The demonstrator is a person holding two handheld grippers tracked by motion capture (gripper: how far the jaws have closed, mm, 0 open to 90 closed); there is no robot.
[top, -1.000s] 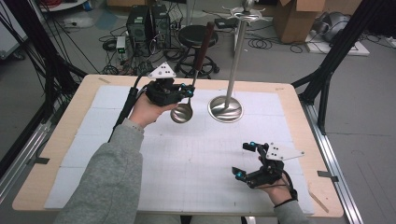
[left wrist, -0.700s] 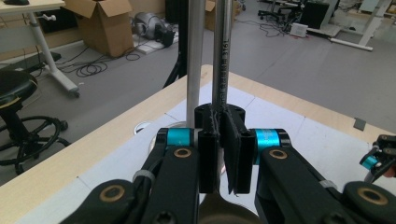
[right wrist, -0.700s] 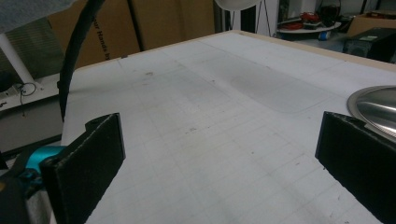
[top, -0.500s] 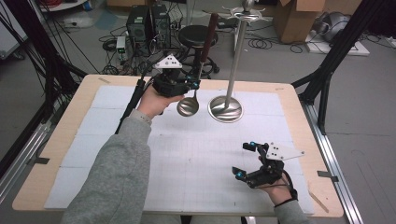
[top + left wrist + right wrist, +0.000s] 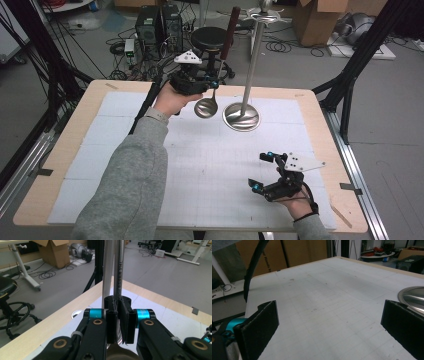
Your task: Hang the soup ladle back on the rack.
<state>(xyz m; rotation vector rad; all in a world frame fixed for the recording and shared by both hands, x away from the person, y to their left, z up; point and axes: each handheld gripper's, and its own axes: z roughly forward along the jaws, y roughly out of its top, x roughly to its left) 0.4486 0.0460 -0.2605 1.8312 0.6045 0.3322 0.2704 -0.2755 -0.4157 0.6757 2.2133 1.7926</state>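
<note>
1. The table (image 5: 320, 112) is a light wooden board, and a white gridded mat (image 5: 200, 165) covers most of its top.
2. A person reaches in from the near side. The left arm, in a grey sleeve (image 5: 125, 185), stretches far over the mat to the back of the table.
3. A metal stand (image 5: 243, 116) is on the far part of the mat. It has a round shiny base and a thin upright pole (image 5: 108, 267). In the right gripper view the edge of the base shows at the right side, just behind the right jaw.
4. The left gripper (image 5: 207, 85) is held above the far edge of the table, to the left of the stand. Its jaws are pressed narrow on the handle of a ladle (image 5: 206, 106).
5. The ladle hangs with its bowl down, above the mat and near the base, but apart from it. Its dark upper handle rises beside the pole. In the left gripper view the steel handle (image 5: 118, 267) stands upright just beside the pole; I cannot tell if they touch.
6. The right gripper (image 5: 262, 172) is low over the near right part of the mat, well apart from the stand. Its jaws are wide and nothing is between them.
</note>
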